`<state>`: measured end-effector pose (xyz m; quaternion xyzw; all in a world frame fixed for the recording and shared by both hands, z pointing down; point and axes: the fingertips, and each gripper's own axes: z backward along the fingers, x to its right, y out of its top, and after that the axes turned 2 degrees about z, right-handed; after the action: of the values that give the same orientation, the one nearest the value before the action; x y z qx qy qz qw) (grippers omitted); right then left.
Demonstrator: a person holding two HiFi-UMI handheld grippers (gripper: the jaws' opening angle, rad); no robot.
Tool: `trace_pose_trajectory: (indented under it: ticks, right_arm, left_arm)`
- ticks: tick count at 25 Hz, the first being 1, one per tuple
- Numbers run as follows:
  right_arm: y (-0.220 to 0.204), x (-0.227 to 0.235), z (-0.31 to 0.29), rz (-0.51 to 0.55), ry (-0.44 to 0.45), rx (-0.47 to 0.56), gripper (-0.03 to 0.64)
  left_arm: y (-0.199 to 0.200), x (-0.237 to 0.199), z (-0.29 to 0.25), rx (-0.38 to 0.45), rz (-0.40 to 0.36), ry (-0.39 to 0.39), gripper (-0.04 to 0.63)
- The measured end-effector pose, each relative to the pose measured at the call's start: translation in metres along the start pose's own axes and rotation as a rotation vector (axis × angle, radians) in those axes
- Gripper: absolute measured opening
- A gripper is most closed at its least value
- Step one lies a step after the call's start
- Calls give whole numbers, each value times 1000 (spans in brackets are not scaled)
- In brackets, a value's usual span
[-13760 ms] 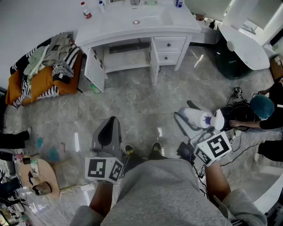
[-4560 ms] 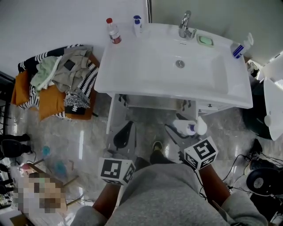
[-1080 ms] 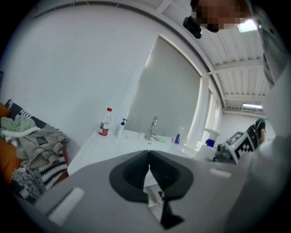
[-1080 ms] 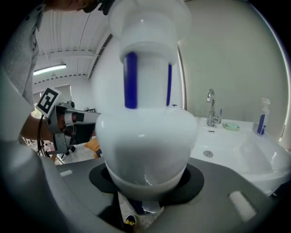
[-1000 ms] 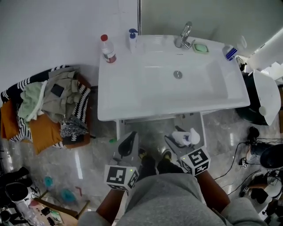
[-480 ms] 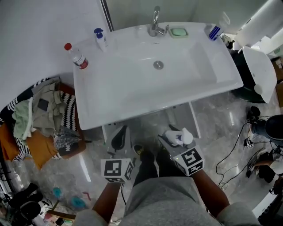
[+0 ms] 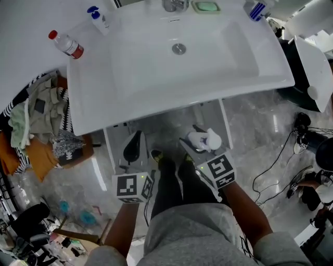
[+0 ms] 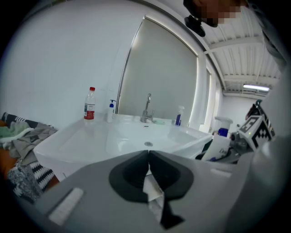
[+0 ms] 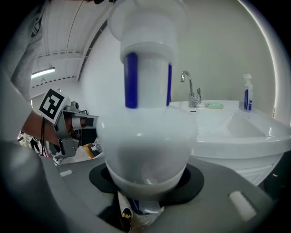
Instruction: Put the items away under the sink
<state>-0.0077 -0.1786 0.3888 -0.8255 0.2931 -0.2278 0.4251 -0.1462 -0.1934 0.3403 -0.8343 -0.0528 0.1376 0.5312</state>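
Observation:
My right gripper (image 7: pixel 202 136) is shut on a white bottle (image 7: pixel 200 140) with a rounded white cap and blue trim. In the right gripper view that bottle (image 9: pixel 145 123) fills the middle, between the pads (image 9: pixel 193 175). My left gripper (image 7: pixel 136 137) is shut, its tips meeting with nothing held (image 8: pixel 148 152). Both hang just in front of the white sink (image 7: pixel 130 83), at the cabinet opening (image 7: pixel 171 117) beneath it. The cabinet's doors (image 7: pixel 112 145) stand open. From the left gripper view the held bottle (image 8: pixel 218 145) shows at the right.
On the sink stand a red-capped bottle (image 7: pixel 66 44), a blue pump bottle (image 7: pixel 98 18), a green soap dish (image 7: pixel 205 6) and a spray bottle (image 7: pixel 255 9). Clothes are piled at the left (image 7: pixel 31 119). A lidded bin (image 7: pixel 312 67) and cables (image 7: pixel 291 166) lie to the right.
Both grippers have sunk and moved toward the opening under the sink. The sink has slid up in the head view. The right gripper still holds the bottle.

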Motion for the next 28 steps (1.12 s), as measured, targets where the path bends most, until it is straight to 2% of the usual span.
trace_pose_trajectory:
  ticks: [10,15,20,24,26,28]
  right_arm:
    - [-51,4,-29,41,63,-11,242]
    - [-75,6,-49,46,49,1,242]
    - [-106,8,-74,18,17,-17,242]
    - [-122,11,-100,-8,-31,-29,242]
    - [-132,12,-110,-51,-59,-63,241]
    - [-139,12,-119,-95,-85,-73,241]
  left_arm:
    - [-59,4,-14,9,-2,75,12]
    - [-98,4,-29,1,-31,125,12]
    - [-141,1,-54,-20,-21,121,12]
    - [-172,-16,-70,-99,-8,159,12]
    - [-192,-26,-75,-163,9,192,12]
    - [-203,-30,-80,-191,25,190,12]
